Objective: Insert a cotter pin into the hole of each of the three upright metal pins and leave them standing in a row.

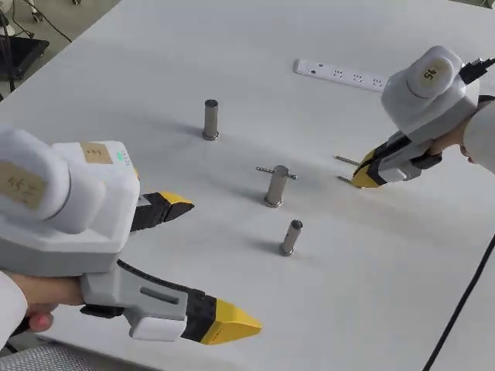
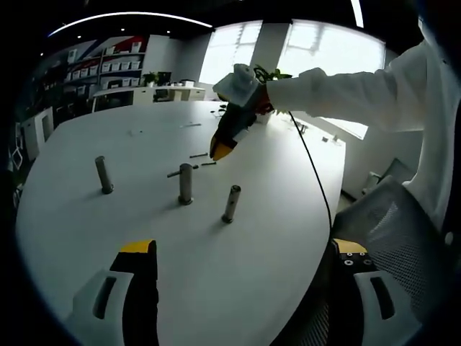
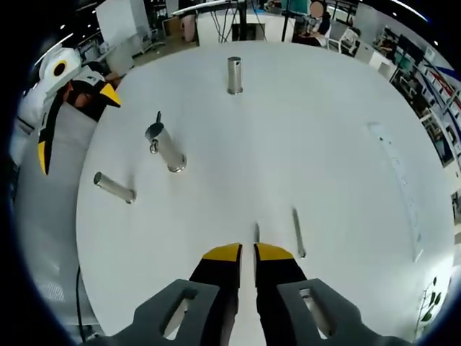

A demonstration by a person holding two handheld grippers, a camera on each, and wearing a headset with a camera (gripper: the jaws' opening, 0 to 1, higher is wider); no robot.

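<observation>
Next up: a second cotter pin

My left gripper hangs low at the left, jaws spread wide and empty. Past it stand the far pin, bare, the middle pin with a fitted cotter pin through its hole, and the near pin, bare. At the right, my right gripper has its jaws almost together at the end of a loose cotter pin lying on the table. Whether it is pinched I cannot tell. I'd grip one end squarely, leaving the shank free to thread.
</observation>
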